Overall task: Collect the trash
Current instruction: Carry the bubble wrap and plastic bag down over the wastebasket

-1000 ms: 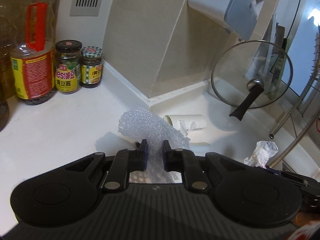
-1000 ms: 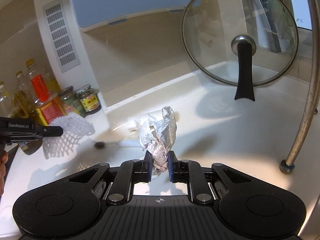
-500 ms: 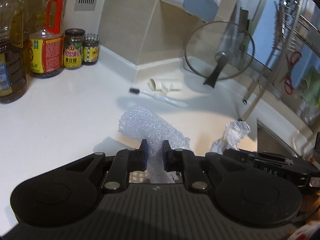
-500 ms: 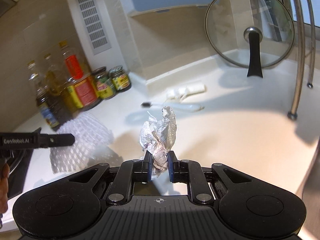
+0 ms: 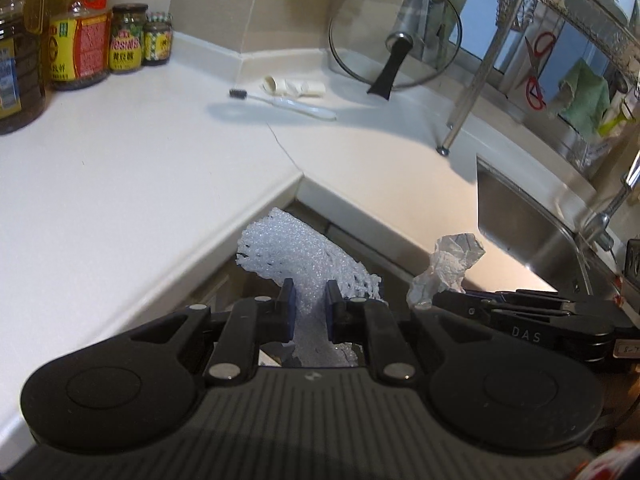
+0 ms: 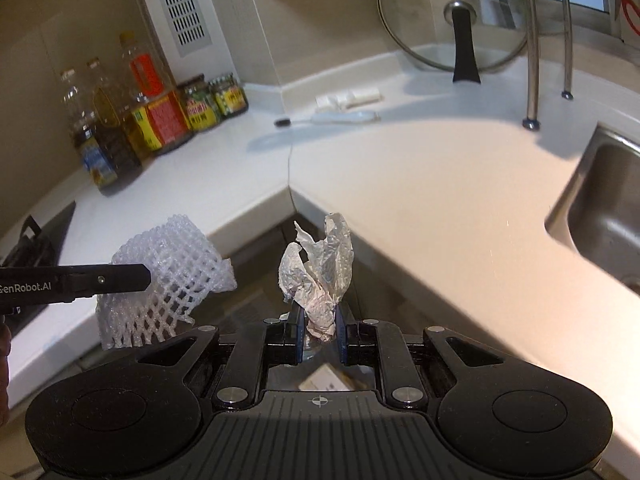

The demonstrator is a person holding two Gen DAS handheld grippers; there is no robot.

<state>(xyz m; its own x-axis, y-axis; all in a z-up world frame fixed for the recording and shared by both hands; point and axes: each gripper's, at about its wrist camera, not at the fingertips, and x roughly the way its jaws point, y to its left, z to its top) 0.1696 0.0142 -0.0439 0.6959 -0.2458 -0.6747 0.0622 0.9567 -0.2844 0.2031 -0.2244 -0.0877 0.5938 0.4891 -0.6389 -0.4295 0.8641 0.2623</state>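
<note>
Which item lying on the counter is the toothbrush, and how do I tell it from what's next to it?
Find the white L-shaped countertop and follow it to the back corner, in front of the leaning glass pan lid with the black handle. The white plastic toothbrush with dark bristles lies flat there, long and thin; the torn white cardboard tube behind it is short and stubby.

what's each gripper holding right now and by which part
Left gripper: white foam fruit net, pinched at its lower end. Right gripper: crumpled clear plastic wrapper, clamped at its bottom.
</note>
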